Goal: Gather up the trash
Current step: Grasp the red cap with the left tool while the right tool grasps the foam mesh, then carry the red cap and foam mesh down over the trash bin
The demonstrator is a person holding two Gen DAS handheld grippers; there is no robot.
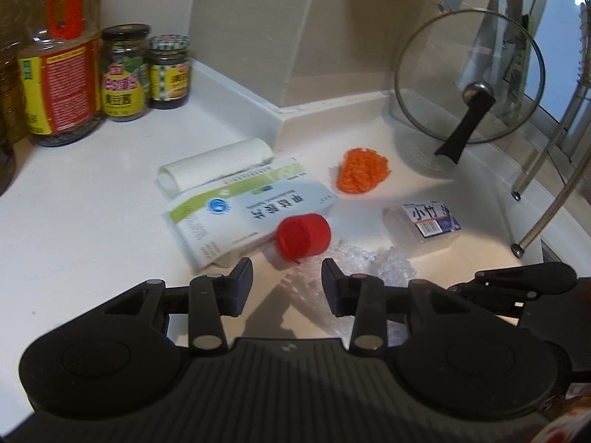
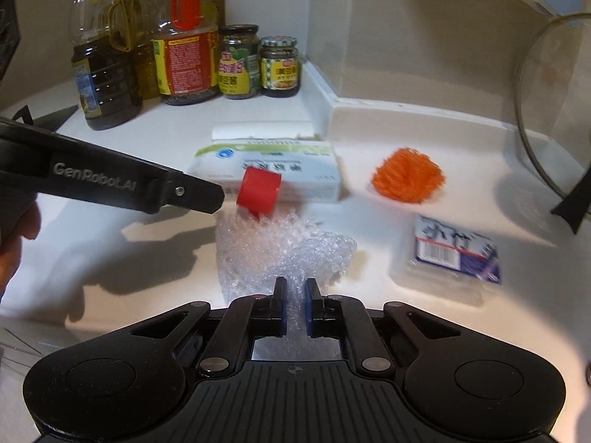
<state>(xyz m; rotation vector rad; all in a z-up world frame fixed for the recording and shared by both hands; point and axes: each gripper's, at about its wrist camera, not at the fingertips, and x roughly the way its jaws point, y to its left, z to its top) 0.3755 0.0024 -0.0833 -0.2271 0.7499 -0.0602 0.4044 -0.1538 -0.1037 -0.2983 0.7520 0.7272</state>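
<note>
Nearby, red cap (image 2: pixel 258 193) beside bubble wrap (image 2: pixel 284 254) pinched in right fingers (image 2: pixel 313 295); left fingers (image 1: pixel 242 277) parted, empty.

A home kitchen: oil bottles (image 2: pixel 107 74), sauce jars (image 2: pixel 279 68) and a pot lid (image 1: pixel 469 77) on a white counter (image 1: pixel 92 214)

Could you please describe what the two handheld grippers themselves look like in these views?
Both the left gripper and right gripper are matte black plastic, with ribbed bodies, round side discs, silver pivot pins and hinged linkage arms. The fingers carry blue pads. The left gripper's side reads "GenRobot.AI" in grey. No cables or sleeves show.
</note>
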